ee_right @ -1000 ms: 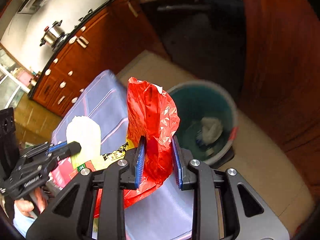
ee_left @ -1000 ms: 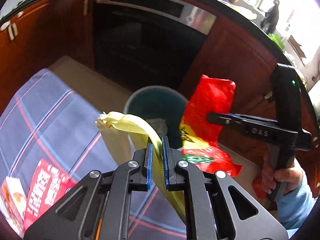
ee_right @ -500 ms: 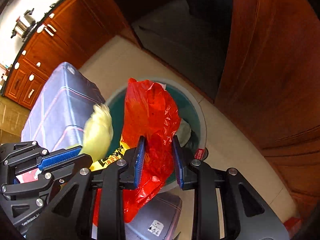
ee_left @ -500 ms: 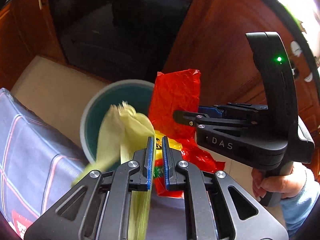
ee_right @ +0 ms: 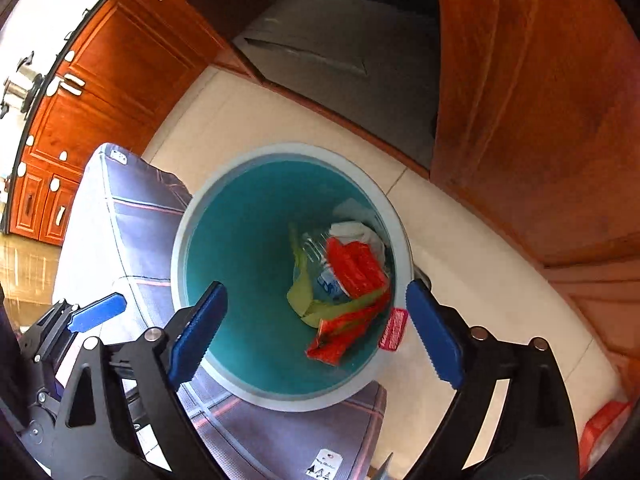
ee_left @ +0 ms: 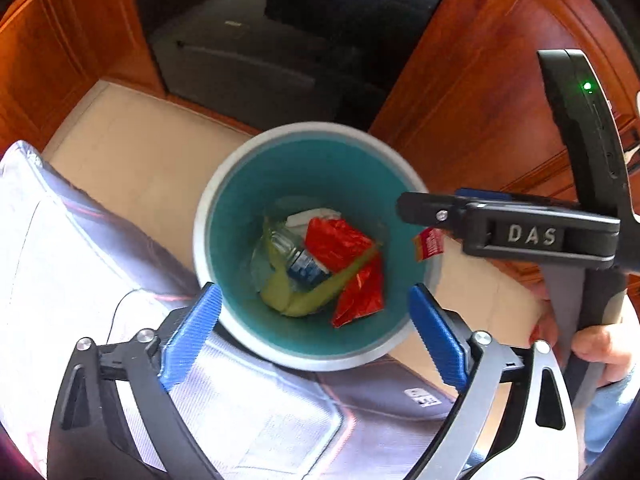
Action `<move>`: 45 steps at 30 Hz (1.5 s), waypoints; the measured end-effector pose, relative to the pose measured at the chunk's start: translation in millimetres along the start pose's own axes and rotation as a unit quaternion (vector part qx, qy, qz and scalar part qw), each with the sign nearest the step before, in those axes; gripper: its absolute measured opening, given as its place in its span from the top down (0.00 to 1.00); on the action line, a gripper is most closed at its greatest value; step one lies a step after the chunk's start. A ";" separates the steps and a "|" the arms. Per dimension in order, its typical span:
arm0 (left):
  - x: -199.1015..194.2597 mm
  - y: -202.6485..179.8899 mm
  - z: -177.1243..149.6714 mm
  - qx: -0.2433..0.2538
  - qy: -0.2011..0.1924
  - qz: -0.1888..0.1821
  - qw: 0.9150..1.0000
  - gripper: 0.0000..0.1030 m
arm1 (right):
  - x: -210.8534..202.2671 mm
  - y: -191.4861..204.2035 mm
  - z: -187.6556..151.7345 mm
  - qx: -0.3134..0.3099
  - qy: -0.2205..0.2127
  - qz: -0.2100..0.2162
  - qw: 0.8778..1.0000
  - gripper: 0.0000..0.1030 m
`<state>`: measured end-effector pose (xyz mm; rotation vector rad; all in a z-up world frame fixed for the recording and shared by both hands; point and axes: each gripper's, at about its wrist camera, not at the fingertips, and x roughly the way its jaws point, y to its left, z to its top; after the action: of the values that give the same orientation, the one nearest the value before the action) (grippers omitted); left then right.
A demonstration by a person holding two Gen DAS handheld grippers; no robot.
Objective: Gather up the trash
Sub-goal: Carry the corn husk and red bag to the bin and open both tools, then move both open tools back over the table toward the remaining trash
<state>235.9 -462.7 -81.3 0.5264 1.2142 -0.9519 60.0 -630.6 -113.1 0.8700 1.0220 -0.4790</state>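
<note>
Both the left tongs (ee_left: 312, 332) and right tongs (ee_right: 316, 330) hang wide open and empty over the bin (ee_left: 208, 216). The red wrapper (ee_left: 340, 248) and yellow bag (ee_left: 280, 292) lie inside. Best lift straight up, clear of the rim, before seeking more trash.

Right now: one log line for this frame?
left gripper: open, empty | right gripper: open, empty | red wrapper, yellow bag: in bin

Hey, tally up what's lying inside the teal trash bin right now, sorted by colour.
Red crinkled foil wrapper: 1
Yellow-green plastic bag: 1
Clear plastic bottle with blue label: 1
White crumpled paper: 1
Total: 4
</note>
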 end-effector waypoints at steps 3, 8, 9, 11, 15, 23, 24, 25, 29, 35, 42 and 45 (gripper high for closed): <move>-2.1 -3.4 -12.5 0.004 0.000 0.014 1.000 0.08 | 0.4 2.3 -1.9 -0.002 0.007 -0.009 1.000 0.14; -11.6 4.5 -23.0 0.000 -0.007 0.023 1.000 0.08 | -6.5 11.3 -9.0 -0.016 0.013 -0.023 1.000 0.14; -13.5 3.8 -24.6 0.000 -0.010 0.026 1.000 0.08 | -9.2 13.1 -10.0 -0.019 0.012 -0.024 0.999 0.14; -21.0 3.0 -28.3 -0.001 -0.016 0.028 0.999 0.08 | -11.7 21.4 -12.3 -0.025 0.010 -0.024 0.999 0.14; -37.3 2.5 -40.4 -0.004 -0.029 0.030 0.999 0.07 | -24.1 33.1 -20.2 -0.035 0.008 -0.020 0.999 0.14; -78.3 12.6 -79.3 -0.029 -0.062 0.032 0.997 0.06 | -53.6 64.5 -44.7 -0.058 -0.009 -0.011 0.998 0.10; -82.7 14.8 -85.0 -0.033 -0.065 0.035 0.997 0.06 | -56.8 70.3 -49.5 -0.063 -0.009 -0.008 0.998 0.08; -88.9 18.4 -93.4 -0.039 -0.069 0.038 0.996 0.05 | -59.6 75.9 -53.7 -0.069 -0.010 -0.006 0.998 0.06; -108.3 32.2 -122.3 -0.059 -0.079 0.044 0.994 0.04 | -66.3 104.0 -75.1 -0.100 -0.006 0.002 0.995 0.06; -140.5 55.2 -170.4 -0.083 -0.093 0.055 0.991 0.04 | -64.8 152.0 -102.3 -0.146 0.018 0.012 0.989 0.06; -182.7 88.3 -227.7 -0.099 -0.116 0.079 0.985 0.04 | -52.0 208.4 -138.6 -0.194 0.051 0.023 0.979 0.06; -199.6 109.0 -256.9 -0.106 -0.121 0.099 0.982 0.04 | -42.7 229.3 -155.4 -0.212 0.067 0.028 0.975 0.06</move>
<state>177.3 -138.4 14.3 0.3425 1.0090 -0.6861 119.3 -372.4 -21.7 0.5493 1.1660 -0.1442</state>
